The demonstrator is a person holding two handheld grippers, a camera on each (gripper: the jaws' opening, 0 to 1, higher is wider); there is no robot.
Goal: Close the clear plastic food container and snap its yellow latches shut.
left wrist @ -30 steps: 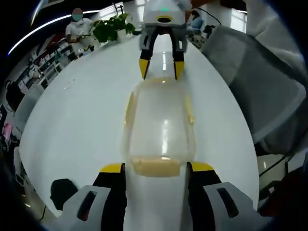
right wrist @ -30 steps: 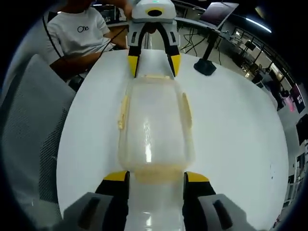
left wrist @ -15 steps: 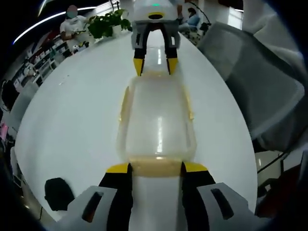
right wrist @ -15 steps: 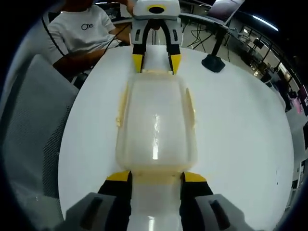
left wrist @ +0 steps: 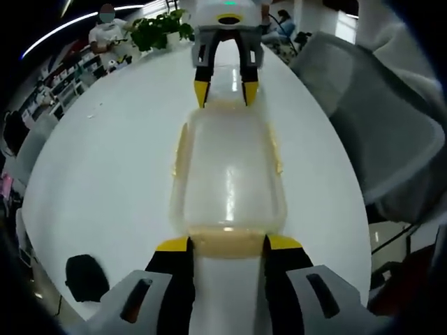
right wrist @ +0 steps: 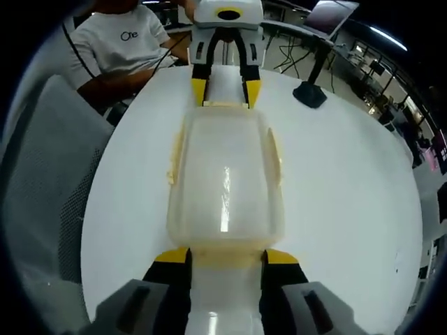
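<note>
A clear plastic container (left wrist: 227, 174) with its lid on lies lengthwise on the white round table (left wrist: 105, 160). Yellow latches run along its long sides (left wrist: 180, 150) and at both ends. My left gripper (left wrist: 227, 243) is open, its yellow tips on either side of the near end latch (left wrist: 227, 241). At the far end my right gripper (left wrist: 225, 94) stands open, tips at the other end latch. In the right gripper view the same container (right wrist: 225, 181) lies between my right gripper (right wrist: 225, 256) and my left gripper (right wrist: 225, 91). Whether the tips touch the latches I cannot tell.
A grey mesh chair (left wrist: 377, 118) stands by the table's right edge. A potted plant (left wrist: 157, 31) sits at the far edge and a black object (left wrist: 84, 276) near my left gripper. A seated person (right wrist: 119, 49) and a black stand base (right wrist: 311, 94) are beyond the table.
Both grippers have moved in toward the container's ends over the last second, so their tips now flank the end latches. The container has stayed in place.
</note>
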